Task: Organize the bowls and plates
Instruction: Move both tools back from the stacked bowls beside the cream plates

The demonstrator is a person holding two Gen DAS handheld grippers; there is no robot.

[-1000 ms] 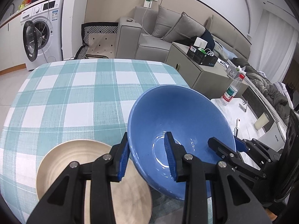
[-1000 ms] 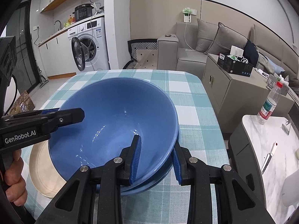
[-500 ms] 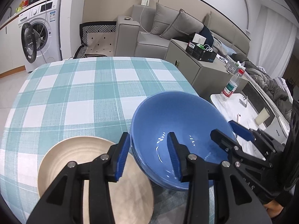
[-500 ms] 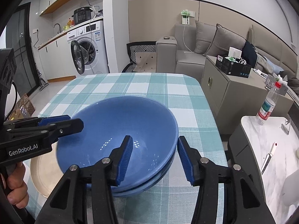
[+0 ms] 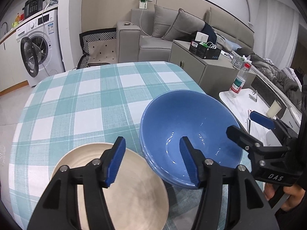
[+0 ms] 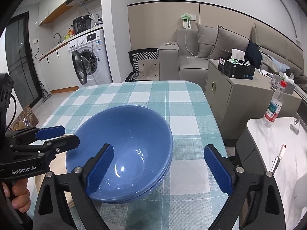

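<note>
Left wrist view: bowls [image 5: 191, 134] are seen nested, two blue rims showing one inside the other, resting on the checked worktop [image 5: 86, 105] at about 3 o'clock of frame centre. A beige plate [image 5: 134, 191] lies at 6 o'clock, just beside the bowls at their 8 o'clock side; whether rim touches rim cannot be told. The left hand-held gripper [image 5: 151, 161] is noted about half spread and opening; the stack's near rim lies between the fingers, one pad above the plate, the other inside the top bowl, neither pressing, nothing held.

Right wrist view: the right hand-held gripper [image 6: 159, 170] is recorded opening, close to fully spread, straddling the stack's near rim at 6 o'clock with clear gaps on both sides, nothing held. The plate [image 6: 63, 187] shows only as a sliver at 8 o'clock behind the left tool.

Progress, as judged: stacking of the bowls appears done, with release under way. One plate is in view; no other loose dishes are seen. What remains is probably placing the plate relative to the stack, or nothing further.
</note>
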